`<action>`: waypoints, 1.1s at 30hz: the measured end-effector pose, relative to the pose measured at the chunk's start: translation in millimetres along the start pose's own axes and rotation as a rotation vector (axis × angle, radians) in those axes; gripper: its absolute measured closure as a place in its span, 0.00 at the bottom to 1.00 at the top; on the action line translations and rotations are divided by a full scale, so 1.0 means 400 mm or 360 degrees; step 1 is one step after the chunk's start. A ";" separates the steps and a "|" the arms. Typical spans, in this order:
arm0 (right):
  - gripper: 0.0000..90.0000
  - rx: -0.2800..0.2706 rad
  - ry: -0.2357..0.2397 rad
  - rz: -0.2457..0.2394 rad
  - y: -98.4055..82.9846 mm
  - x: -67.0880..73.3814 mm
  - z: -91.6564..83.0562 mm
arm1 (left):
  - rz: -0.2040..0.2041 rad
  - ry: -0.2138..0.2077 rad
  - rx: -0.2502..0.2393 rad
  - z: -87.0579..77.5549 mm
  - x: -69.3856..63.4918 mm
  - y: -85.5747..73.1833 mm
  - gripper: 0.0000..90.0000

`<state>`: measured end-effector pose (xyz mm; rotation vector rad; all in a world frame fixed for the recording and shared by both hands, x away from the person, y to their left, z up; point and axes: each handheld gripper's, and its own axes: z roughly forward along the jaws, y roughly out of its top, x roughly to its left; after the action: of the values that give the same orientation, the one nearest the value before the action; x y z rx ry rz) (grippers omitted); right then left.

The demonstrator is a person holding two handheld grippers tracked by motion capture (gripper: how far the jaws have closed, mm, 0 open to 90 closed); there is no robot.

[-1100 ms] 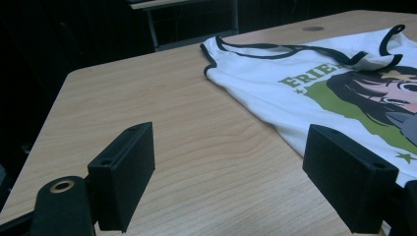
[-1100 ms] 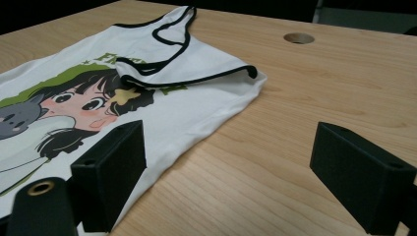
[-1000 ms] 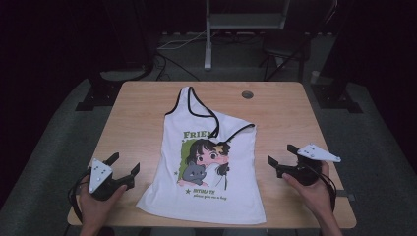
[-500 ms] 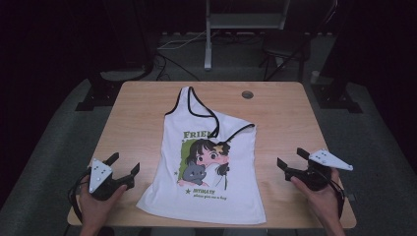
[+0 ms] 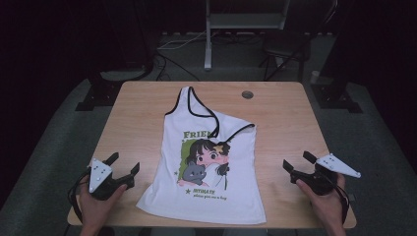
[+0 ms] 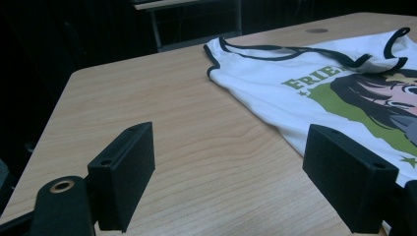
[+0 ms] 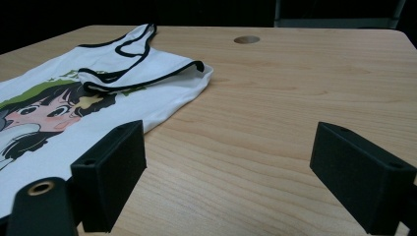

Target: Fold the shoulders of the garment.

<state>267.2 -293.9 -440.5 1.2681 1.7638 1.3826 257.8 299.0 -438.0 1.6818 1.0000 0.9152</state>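
Observation:
A white tank top (image 5: 206,162) with black trim and a cartoon girl print lies flat in the middle of the wooden table (image 5: 142,118). Its right shoulder strap is folded over onto the chest. My left gripper (image 5: 124,162) rests near the front left corner, open and empty, a short way left of the top's hem. My right gripper (image 5: 297,161) sits near the front right corner, open and empty, apart from the top. In the left gripper view the top (image 6: 319,73) lies ahead to the right of the gripper (image 6: 231,147). In the right gripper view the top (image 7: 98,83) lies ahead to the left of the gripper (image 7: 228,147).
A round cable hole (image 5: 247,94) sits in the table near its far edge, also seen as the hole (image 7: 247,39) in the right gripper view. Bare wood lies on both sides of the top. Dark floor, cables and stand legs (image 5: 209,44) surround the table.
My right gripper has drifted a little to the right and toward the front edge. The left gripper and the tank top have stayed in place.

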 end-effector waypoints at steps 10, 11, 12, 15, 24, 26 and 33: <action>0.15 -0.0036 -0.0011 0.0018 -0.009 0.002 -0.005 | -0.0071 -0.0020 -0.0028 0.001 0.013 0.008 0.22; 0.15 -0.0036 -0.0010 0.0015 -0.010 0.003 -0.005 | -0.0085 -0.0027 -0.0042 0.002 0.014 0.016 0.22; 0.15 -0.0036 -0.0010 0.0015 -0.010 0.003 -0.005 | -0.0085 -0.0027 -0.0042 0.002 0.014 0.016 0.22; 0.15 -0.0038 -0.0005 0.0006 -0.010 0.004 -0.005 | -0.0093 -0.0073 -0.0078 0.012 0.015 0.052 0.22; 0.15 -0.0044 0.0005 0.0004 -0.011 0.003 -0.007 | -0.0038 -0.0252 -0.0053 0.120 0.019 0.186 0.22; 0.15 -0.0047 0.0010 0.0008 -0.011 0.003 -0.008 | -0.0016 -0.0314 -0.0023 0.165 0.019 0.227 0.22; 0.15 -0.0040 0.0011 -0.0001 -0.010 0.003 -0.006 | -0.0007 -0.0382 0.0034 0.254 0.020 0.293 0.22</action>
<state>263.2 -294.1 -443.5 1.2508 1.7463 1.4058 376.6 245.4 -353.4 1.7590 0.8532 0.6826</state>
